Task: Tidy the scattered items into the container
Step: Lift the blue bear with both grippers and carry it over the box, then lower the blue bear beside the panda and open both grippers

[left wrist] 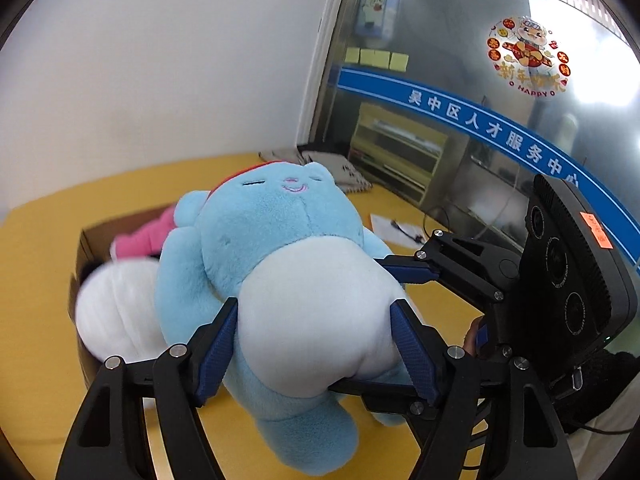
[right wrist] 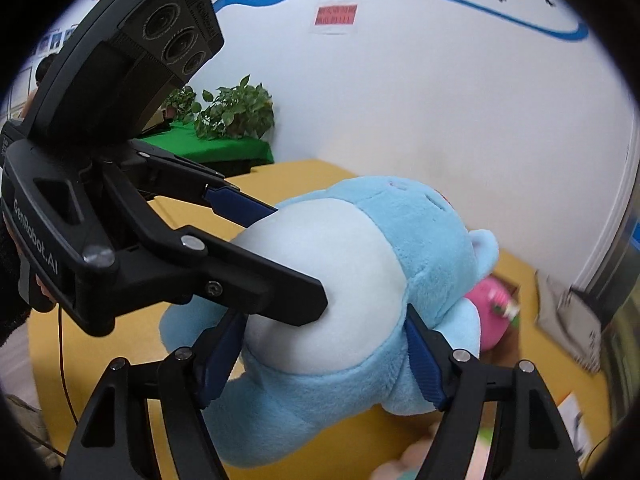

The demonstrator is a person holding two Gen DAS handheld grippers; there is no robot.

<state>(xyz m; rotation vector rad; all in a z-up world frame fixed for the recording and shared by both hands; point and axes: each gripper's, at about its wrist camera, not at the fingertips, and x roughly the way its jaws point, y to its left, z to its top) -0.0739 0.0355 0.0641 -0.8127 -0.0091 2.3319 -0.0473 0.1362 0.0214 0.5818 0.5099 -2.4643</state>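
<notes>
I have both claws, left claw (left wrist: pixel 316 344) and right claw (right wrist: pixel 324 356), clamped on the blue plush bear (left wrist: pixel 280 248), centre frame; soft, light, compressible, best held at its belly.

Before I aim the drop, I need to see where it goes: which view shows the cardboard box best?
The left wrist view. There the cardboard box stands open behind the blue plush toy, its near wall plain, with a pink plush inside. The right wrist view gives only a blurred brown edge past the toy.
</notes>
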